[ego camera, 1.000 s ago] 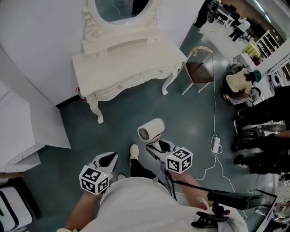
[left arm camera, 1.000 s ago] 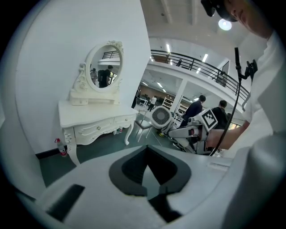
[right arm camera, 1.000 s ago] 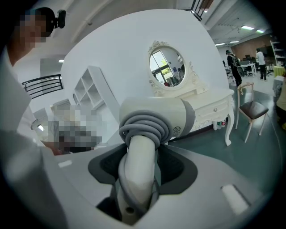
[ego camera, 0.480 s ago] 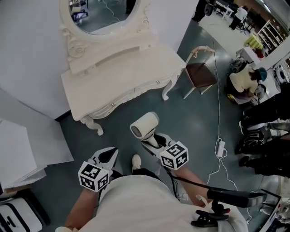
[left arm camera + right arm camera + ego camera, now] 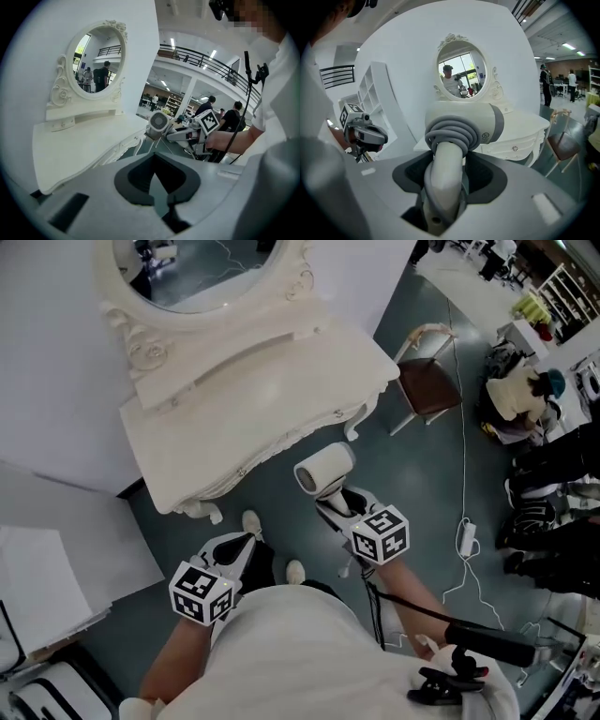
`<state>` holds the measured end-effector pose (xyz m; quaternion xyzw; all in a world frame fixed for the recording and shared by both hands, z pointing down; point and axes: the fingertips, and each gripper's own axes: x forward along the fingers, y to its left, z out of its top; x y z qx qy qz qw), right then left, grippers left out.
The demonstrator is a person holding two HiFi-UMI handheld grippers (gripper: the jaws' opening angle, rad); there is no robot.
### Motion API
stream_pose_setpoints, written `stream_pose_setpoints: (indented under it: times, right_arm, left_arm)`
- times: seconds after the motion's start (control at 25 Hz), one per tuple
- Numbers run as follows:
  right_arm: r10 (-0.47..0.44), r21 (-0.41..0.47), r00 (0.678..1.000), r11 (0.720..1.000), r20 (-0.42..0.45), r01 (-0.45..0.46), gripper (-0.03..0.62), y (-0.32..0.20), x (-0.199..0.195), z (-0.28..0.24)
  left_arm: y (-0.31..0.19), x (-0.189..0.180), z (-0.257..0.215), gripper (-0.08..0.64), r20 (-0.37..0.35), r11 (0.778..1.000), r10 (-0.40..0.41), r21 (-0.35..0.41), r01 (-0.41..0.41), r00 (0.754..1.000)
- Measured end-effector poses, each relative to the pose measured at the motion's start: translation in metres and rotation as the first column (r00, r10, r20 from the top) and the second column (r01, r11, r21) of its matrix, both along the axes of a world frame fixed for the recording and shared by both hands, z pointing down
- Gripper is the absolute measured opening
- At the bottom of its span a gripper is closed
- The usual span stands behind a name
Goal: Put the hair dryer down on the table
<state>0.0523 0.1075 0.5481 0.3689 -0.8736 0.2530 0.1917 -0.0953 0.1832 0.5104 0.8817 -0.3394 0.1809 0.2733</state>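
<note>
At centre frame of the head view, the cream-white hair dryer with a grey cord coiled round its neck (image 5: 325, 470) is up in the air, over the teal floor just off the front edge of the white carved dressing table (image 5: 244, 399). It is not touching the tabletop. The right gripper (image 5: 340, 506) pinches the dryer's handle. Its own view shows the pads pressed on either side of the handle, with the barrel standing upright above them and the table beyond. The left gripper (image 5: 246, 544), lower left of the frame, has its jaws spread with only floor showing between them, and it takes no part in the carry.

As a judgement, the pick-up and most of the approach are done. What is left is to bring the dryer over the tabletop, lower it until it rests there, and let go.

Against the frame a second earlier, the table has grown and slid down toward the middle of the head view, and its oval mirror (image 5: 178, 268) is now cut off at the top edge. The dryer, then well short of the table with open floor between them, now sits near the table's front rail. The brown-seated chair (image 5: 427, 388) has drifted toward the upper right. The grip on the handle looks unchanged.
</note>
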Motion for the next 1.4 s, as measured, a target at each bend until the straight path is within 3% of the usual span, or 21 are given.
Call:
stream_pose_setpoints:
  times: [0.52,0.68,0.88,1.0,1.4]
  right_arm:
    - [0.192,0.013,0.977,0.981,-0.091,-0.192,0.218,-0.177,-0.012,-0.017]
    - [0.205,0.008,0.972,0.979,-0.111,-0.206,0.218,-0.227,-0.016,-0.012]
    - [0.190,0.007,0.972,0.982,-0.141,-0.191,0.218,-0.299,-0.005,-0.003]
    - [0.168,0.009,0.973,0.986,-0.158,-0.168,0.218,-0.351,0.007,0.004]
    - [0.079,-0.001,0.974,0.997,-0.214,-0.082,0.218,-0.524,0.050,0.032]
  left_arm:
    - [-0.173,-0.042,-0.020,0.002,-0.023,0.982,0.182,0.043,-0.181,0.983]
    - [-0.213,-0.055,-0.012,0.002,-0.024,0.982,0.189,0.021,-0.189,0.982]
    - [-0.262,-0.044,-0.007,0.002,-0.028,0.980,0.197,0.010,-0.197,0.980]
    - [-0.298,-0.034,-0.004,0.002,-0.012,0.984,0.176,0.008,-0.176,0.984]
    - [-0.410,0.005,-0.023,0.002,0.019,1.000,-0.019,0.002,0.019,1.000]
